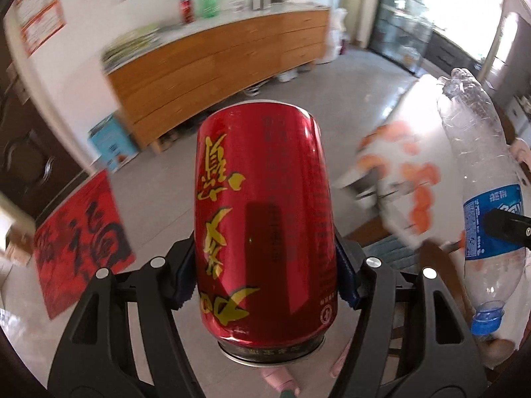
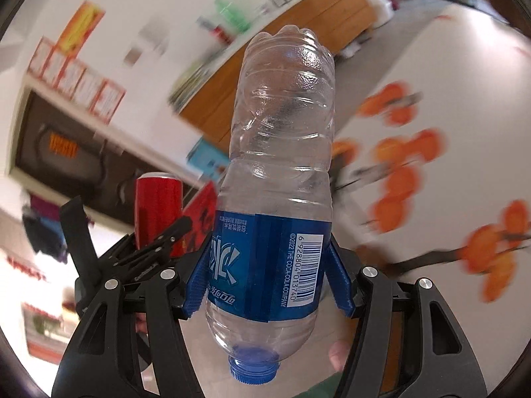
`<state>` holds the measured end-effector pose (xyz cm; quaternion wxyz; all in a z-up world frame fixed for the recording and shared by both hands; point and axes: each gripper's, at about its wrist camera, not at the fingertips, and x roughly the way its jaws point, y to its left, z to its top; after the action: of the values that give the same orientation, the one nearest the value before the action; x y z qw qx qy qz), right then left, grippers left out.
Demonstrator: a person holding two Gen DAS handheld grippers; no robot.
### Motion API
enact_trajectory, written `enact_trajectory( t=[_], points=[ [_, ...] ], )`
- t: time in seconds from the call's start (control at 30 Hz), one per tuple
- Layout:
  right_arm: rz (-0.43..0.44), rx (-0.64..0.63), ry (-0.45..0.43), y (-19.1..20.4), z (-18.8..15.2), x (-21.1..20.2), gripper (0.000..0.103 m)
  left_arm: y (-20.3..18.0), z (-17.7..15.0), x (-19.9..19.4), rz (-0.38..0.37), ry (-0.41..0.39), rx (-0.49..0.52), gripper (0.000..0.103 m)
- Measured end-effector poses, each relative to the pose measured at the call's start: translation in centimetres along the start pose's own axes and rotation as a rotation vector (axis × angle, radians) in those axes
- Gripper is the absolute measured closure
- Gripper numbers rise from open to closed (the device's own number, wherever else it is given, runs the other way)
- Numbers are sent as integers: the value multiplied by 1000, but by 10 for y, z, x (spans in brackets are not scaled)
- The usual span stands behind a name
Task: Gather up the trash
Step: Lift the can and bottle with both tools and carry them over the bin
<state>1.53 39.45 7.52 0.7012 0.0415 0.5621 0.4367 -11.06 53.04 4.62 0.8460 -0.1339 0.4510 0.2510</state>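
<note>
blurred: sideboard (image 1: pixel 219 66), floral tablecloth (image 2: pixel 431 165) | hidden: can (image 2: pixel 159 212) base

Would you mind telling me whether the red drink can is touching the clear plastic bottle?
Apart. The left wrist view shows floor and table between the red drink can and the clear plastic bottle, each in its own gripper.

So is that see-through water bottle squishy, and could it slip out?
Probably squishy: the bottle looks empty, with thin, ribbed, dented walls. It likely weighs very little. The right tongs grip it across the blue label with ridged pads, so it should stay put, though smooth plastic could slide if squeezed loosely.
</note>
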Motion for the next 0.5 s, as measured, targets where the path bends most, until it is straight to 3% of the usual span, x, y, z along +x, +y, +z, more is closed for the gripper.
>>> enact_trajectory(
  t=[0.07, 0.3, 0.5],
  points=[
    [12, -21, 47, 23, -9, 28, 41, 36, -14, 3, 29, 31, -33, 39],
    [27, -120, 244, 79, -44, 115, 41, 105, -53, 15, 86, 107, -150, 39],
    [31, -190, 372, 86, -54, 165, 41, 145, -83, 31, 132, 187, -215, 39]
  ],
)
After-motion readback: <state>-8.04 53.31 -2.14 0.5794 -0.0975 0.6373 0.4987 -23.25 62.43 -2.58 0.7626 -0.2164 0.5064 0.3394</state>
